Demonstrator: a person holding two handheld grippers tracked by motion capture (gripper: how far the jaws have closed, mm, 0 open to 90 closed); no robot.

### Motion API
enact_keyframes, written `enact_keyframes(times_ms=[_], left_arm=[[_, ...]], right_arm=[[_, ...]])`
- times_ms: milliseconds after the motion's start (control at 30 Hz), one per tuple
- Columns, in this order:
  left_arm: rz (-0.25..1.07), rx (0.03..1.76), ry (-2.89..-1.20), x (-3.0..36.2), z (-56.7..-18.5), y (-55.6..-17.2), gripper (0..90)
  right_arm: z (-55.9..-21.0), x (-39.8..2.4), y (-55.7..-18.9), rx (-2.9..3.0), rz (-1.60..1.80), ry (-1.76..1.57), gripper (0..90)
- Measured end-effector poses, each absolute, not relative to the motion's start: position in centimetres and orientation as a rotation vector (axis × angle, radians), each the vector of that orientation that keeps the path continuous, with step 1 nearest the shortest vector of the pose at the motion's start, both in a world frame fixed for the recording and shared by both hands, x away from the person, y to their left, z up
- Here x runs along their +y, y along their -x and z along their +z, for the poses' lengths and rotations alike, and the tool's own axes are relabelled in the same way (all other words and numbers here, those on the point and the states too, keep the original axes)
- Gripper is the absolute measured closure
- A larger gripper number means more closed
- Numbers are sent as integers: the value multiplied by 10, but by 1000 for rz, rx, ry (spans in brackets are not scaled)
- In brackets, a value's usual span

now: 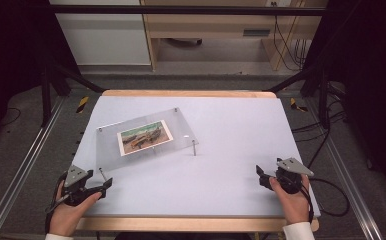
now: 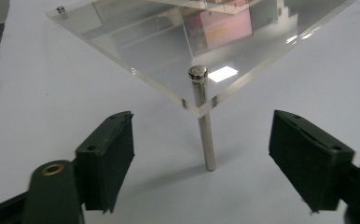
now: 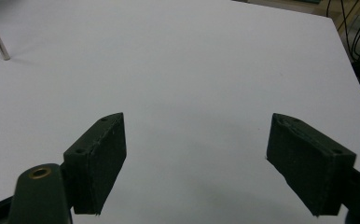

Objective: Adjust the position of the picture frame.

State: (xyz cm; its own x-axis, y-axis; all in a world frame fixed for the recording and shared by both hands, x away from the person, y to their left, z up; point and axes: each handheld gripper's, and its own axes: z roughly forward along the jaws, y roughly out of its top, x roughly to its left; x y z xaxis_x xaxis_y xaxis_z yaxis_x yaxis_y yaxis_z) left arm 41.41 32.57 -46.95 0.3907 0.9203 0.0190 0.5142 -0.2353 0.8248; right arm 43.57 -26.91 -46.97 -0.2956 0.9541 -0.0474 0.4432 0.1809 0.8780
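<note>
Both hands rest low at the table's [image 1: 231, 170] near edge, left gripper [image 1: 103, 185] and right gripper [image 1: 262, 175] fingers apart.

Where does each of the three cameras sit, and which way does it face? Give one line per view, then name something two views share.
High view: above the person's side, facing forward and down on the table; both hands and claws show.
Left gripper view: on the left claw, facing the acrylic frame and its near metal post; open jaws show.
Right gripper view: on the right claw, facing bare tabletop; open jaws show.
Shared: high and left gripper views both show the frame.
</note>
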Motion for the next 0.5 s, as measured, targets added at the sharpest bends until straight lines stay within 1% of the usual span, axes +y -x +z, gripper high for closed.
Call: enact_keyframes(times_ms=[100,133,167,200,233,300,333,400,433,467,500], left_arm=[[673,1241,-1870,326,-470,-416,371],[670,1242,-1829,327,-469,-418,449],[670,1242,-1829,327,-469,-418,511],[668,1241,-1815,328,-470,-420,539],[668,1241,-1815,328,-470,-420,596],[655,1246,-1794,330,-470,-423,653],[630,1246,-1790,330,-473,-425,702],[620,1245,-1789,330,-473,-425,757],[606,1239,-1789,330,-473,-426,757],[604,1243,-1787,330,-473,-426,779],[599,1243,-1780,330,-472,-426,825]], right_arm=[[-470,-269,-436,1837,1050,-1312,202],[-470,-268,-436,1838,1051,-1312,204],[-470,-268,-436,1838,1051,-1312,204],[-470,-268,-436,1841,1049,-1314,204],[-470,-268,-436,1841,1049,-1314,204],[-470,-267,-436,1843,1046,-1309,205],[-470,-267,-436,1844,1046,-1309,206],[-470,-267,-436,1846,1043,-1307,206],[-470,-267,-436,1846,1043,-1307,206],[-471,-267,-437,1848,1041,-1307,206],[-471,-268,-437,1848,1038,-1308,206]])
